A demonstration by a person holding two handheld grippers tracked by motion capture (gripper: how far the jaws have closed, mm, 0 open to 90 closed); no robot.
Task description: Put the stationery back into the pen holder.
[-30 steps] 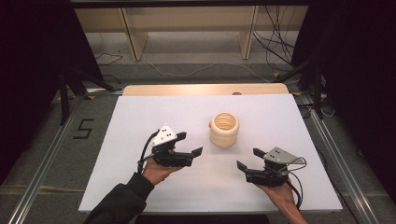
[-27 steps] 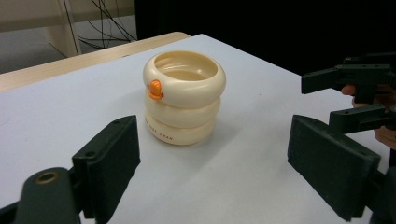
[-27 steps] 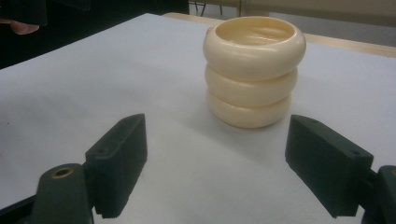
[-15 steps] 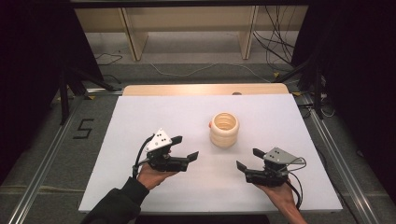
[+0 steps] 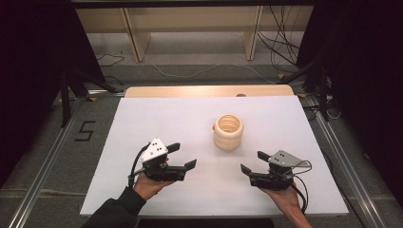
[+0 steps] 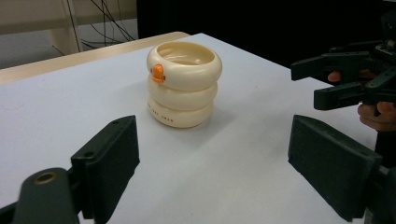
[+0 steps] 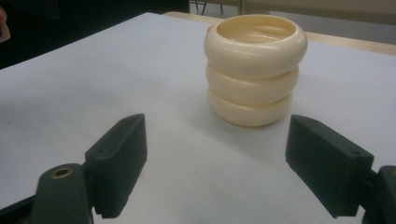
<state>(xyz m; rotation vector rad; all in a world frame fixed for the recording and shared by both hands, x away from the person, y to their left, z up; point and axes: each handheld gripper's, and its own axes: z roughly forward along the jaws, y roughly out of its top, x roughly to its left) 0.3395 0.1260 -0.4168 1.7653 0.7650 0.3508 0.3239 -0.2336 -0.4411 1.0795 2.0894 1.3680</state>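
Cup [image 5: 228, 132] of stacked cream rings stands upright between and beyond both released grippers, left gripper [image 5: 182, 156] slightly nearer than right gripper [image 5: 254, 162].

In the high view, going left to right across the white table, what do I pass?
Left gripper → cream ringed cup → right gripper. Both grippers are open and apart from the cup, which stands farther back on the table.
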